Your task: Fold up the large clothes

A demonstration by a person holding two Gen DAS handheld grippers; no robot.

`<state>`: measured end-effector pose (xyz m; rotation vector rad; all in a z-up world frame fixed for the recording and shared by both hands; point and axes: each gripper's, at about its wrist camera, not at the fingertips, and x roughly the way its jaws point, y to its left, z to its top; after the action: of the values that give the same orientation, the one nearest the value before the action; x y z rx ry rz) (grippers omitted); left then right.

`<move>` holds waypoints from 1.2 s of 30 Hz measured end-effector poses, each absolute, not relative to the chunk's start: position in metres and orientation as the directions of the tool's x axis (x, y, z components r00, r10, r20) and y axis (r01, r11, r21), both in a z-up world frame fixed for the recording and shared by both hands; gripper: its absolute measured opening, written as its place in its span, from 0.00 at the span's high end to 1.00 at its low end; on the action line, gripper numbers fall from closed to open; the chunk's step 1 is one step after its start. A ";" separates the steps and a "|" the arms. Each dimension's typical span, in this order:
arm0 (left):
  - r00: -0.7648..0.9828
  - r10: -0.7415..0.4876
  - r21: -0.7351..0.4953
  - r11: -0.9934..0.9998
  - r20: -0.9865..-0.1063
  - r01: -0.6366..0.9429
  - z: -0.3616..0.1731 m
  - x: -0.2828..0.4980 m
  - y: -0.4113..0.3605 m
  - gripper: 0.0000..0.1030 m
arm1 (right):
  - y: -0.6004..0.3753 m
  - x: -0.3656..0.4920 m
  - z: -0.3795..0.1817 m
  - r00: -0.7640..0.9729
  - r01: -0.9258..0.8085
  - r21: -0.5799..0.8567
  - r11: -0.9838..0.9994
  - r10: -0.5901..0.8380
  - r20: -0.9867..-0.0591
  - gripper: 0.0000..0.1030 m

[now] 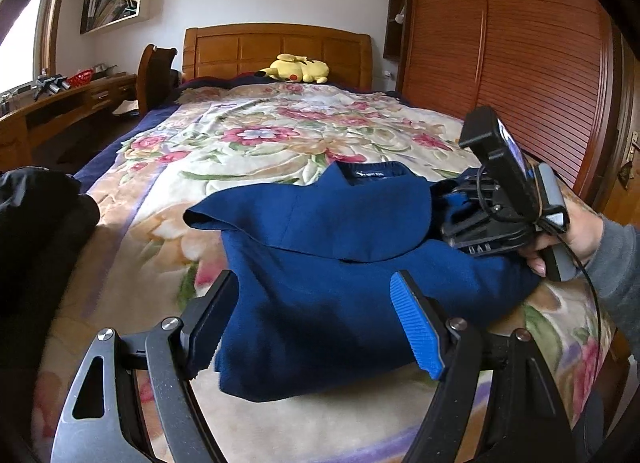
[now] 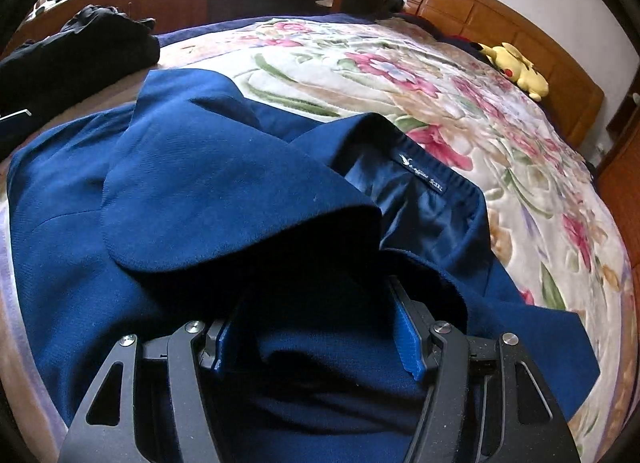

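A blue jacket [image 1: 332,263] lies partly folded on the flowered blanket [image 1: 248,135] of the bed, near its foot end, with the collar and its white label [image 2: 422,175] toward the headboard [image 1: 276,49]. One flap is already turned over the body of the garment, so the fold looks to be about halfway through.

The left tongs [image 1: 316,323] hover low over the near edge of the jacket, spread wide, with cloth visible between the fingers but nothing pinched. The right tongs [image 2: 316,327] sit down in the jacket on its right side, also well apart; dark blue fabric bunches between the two fingers, yet the pads [image 2: 408,339] do not appear to press on it, so I judge them not gripping yet. In the left view the person's right hand [image 1: 568,239] holds that tool against the garment.

The step in hand seems to be taking hold for the next fold. That calls for both tongs to close on an edge of the cloth, catching all layers so the turned flap does not slide, then lifting evenly.

A dark garment [image 2: 76,55] lies heaped at the bed's left edge, and a yellow plush toy [image 1: 296,68] rests by the headboard, well apart from the work.
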<state>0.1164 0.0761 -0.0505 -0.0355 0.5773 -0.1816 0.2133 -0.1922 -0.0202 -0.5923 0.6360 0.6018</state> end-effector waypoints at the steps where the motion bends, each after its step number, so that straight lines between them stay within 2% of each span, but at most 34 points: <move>1: 0.821 -0.181 -0.081 0.983 -0.541 0.164 -0.051 0.116 0.075 0.23 | -0.188 0.210 -0.024 0.640 -0.682 -0.315 0.660 0.331 -0.693 0.75; 2: 0.821 -0.182 -0.077 0.983 -0.541 0.167 -0.051 0.116 0.073 0.23 | -0.185 0.209 -0.025 0.636 -0.691 -0.330 0.643 0.325 -0.700 0.92; 6: 0.820 -0.183 -0.074 0.983 -0.542 0.170 -0.051 0.116 0.070 0.23 | -0.182 0.204 -0.010 0.705 -0.659 -0.411 0.630 0.325 -0.631 0.94; 12: 0.816 -0.178 -0.081 0.984 -0.549 0.160 -0.052 0.116 0.070 0.23 | -0.188 0.212 0.043 0.816 -0.547 -0.397 0.737 0.362 -0.450 0.95; 15: 0.814 -0.174 -0.081 0.984 -0.554 0.156 -0.053 0.116 0.070 0.23 | -0.185 0.227 0.053 0.846 -0.503 -0.392 0.770 0.346 -0.406 0.95; 21: 0.810 -0.165 -0.075 0.986 -0.562 0.149 -0.055 0.116 0.068 0.23 | -0.159 0.262 0.042 0.873 -0.438 -0.427 0.791 0.262 -0.411 0.95; 25: 0.805 -0.159 -0.069 0.987 -0.571 0.146 -0.057 0.117 0.067 0.23 | -0.130 0.279 0.024 0.862 -0.427 -0.452 0.783 0.200 -0.467 0.95; 27: 0.802 -0.158 -0.070 0.987 -0.575 0.144 -0.057 0.118 0.068 0.23 | -0.120 0.293 0.018 0.839 -0.420 -0.457 0.784 0.143 -0.525 0.90; 29: 0.801 -0.154 -0.075 0.988 -0.578 0.136 -0.057 0.118 0.069 0.23 | -0.115 0.301 0.014 0.808 -0.429 -0.438 0.790 0.118 -0.578 0.75; 30: 0.801 -0.154 -0.079 0.988 -0.578 0.133 -0.056 0.119 0.070 0.23 | -0.113 0.300 0.014 0.809 -0.430 -0.439 0.789 0.121 -0.575 0.71; 32: 0.803 -0.153 -0.083 0.988 -0.576 0.129 -0.056 0.119 0.071 0.23 | -0.111 0.298 0.022 0.825 -0.423 -0.440 0.792 0.136 -0.549 0.47; 34: 0.805 -0.153 -0.082 0.988 -0.574 0.129 -0.055 0.120 0.072 0.23 | -0.116 0.289 0.031 0.832 -0.427 -0.408 0.807 0.174 -0.526 0.41; 36: 0.806 -0.153 -0.083 0.988 -0.572 0.129 -0.055 0.120 0.072 0.23 | -0.125 0.272 0.041 0.839 -0.437 -0.374 0.818 0.221 -0.497 0.40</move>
<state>0.1196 0.0722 -0.0548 -0.0405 0.6159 -0.1506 0.2722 -0.1253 0.0410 -0.5006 0.4536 0.3632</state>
